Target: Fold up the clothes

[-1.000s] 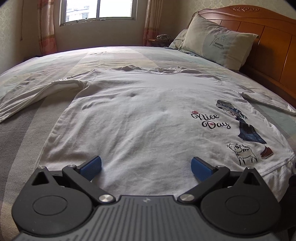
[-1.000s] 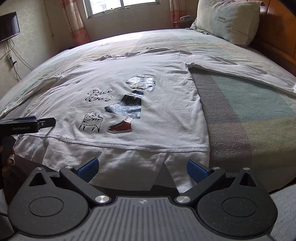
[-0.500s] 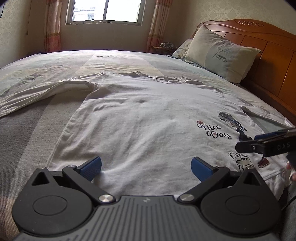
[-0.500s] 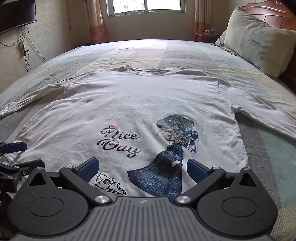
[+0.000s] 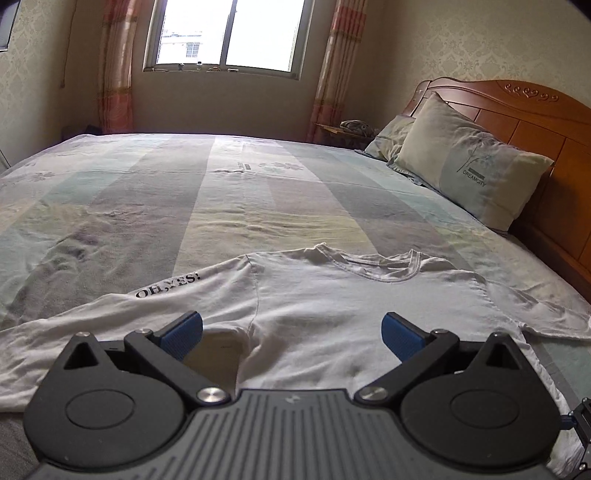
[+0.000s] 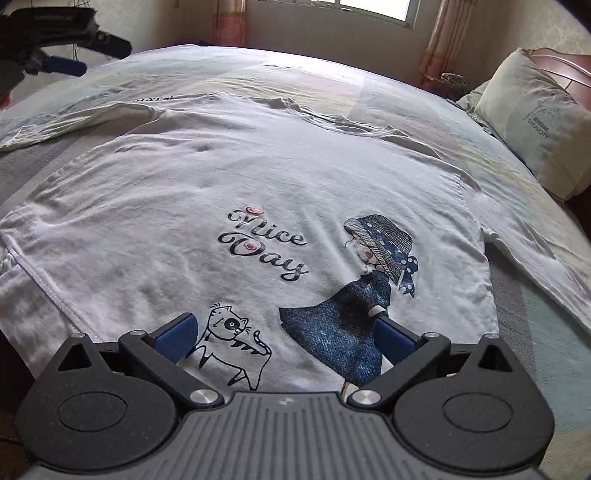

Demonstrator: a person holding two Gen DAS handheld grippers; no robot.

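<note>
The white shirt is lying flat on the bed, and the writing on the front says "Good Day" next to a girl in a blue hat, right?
Almost. The shirt does lie flat on the bed, and the girl in the blue hat is there, but the writing says "Nice Day", not "Good Day". The right wrist view shows it.

Shirt spread on the bed

The shirt [image 6: 229, 177] lay flat on the bed [image 5: 229, 192], sleeves out to either side, collar toward the window [image 5: 225, 35]; pillows [image 5: 469, 170] leaned against the headboard [image 5: 535, 118] at right.
</note>
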